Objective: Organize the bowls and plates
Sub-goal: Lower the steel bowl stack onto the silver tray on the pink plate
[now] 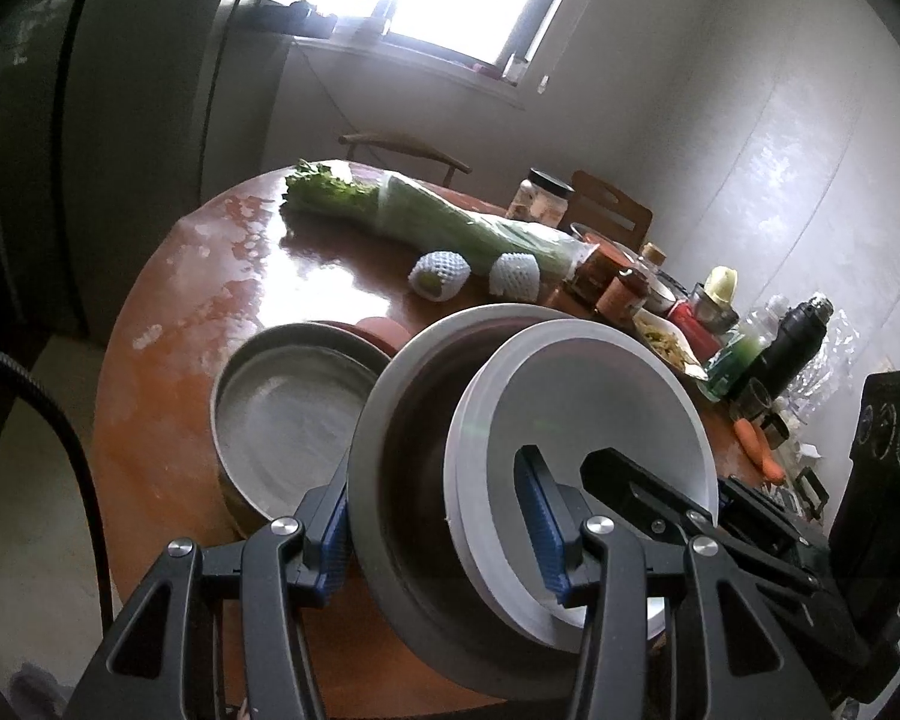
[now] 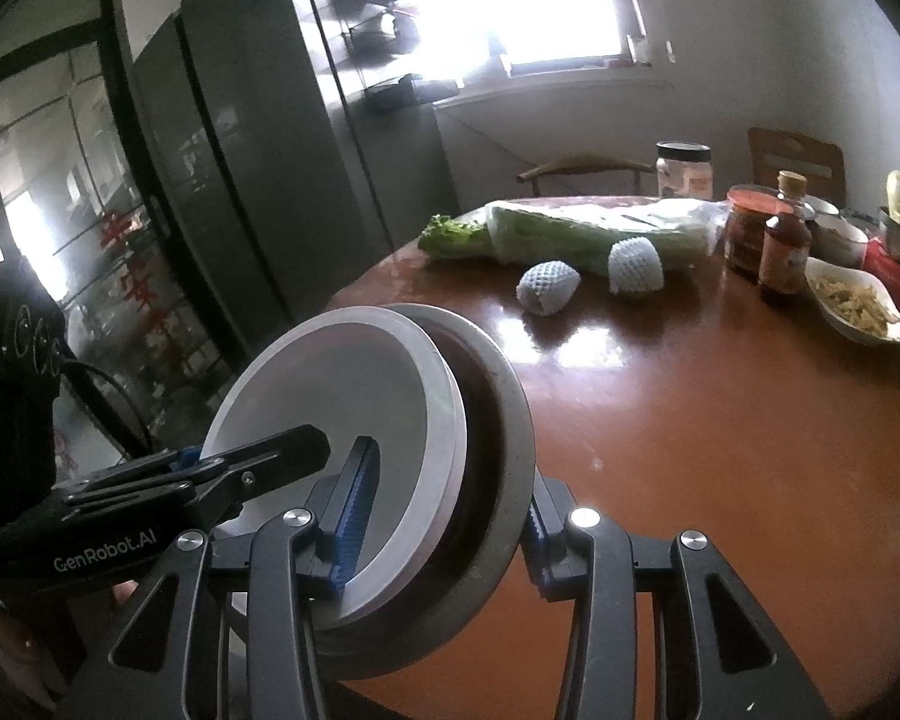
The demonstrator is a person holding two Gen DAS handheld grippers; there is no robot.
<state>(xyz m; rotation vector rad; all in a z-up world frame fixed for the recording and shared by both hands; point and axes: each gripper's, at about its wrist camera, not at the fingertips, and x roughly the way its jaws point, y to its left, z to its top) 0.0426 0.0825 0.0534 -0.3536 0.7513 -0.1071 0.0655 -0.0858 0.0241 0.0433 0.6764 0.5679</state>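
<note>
Both fingers [image 1: 546, 516] around plate stack [image 1: 570, 396]

"GenRobot.AI" in white letters on my left hand-held gripper [image 2: 330, 450] body, lower left of the right wrist frame, bottle and jar labels too blurred to read

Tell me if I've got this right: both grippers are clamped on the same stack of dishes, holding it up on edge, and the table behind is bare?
Not quite: the table isn't bare. The right wrist view shows bagged greens, two foam-netted fruits and jars behind. The rest holds: the left gripper and right gripper both clamp the stack of dishes on edge.
</note>
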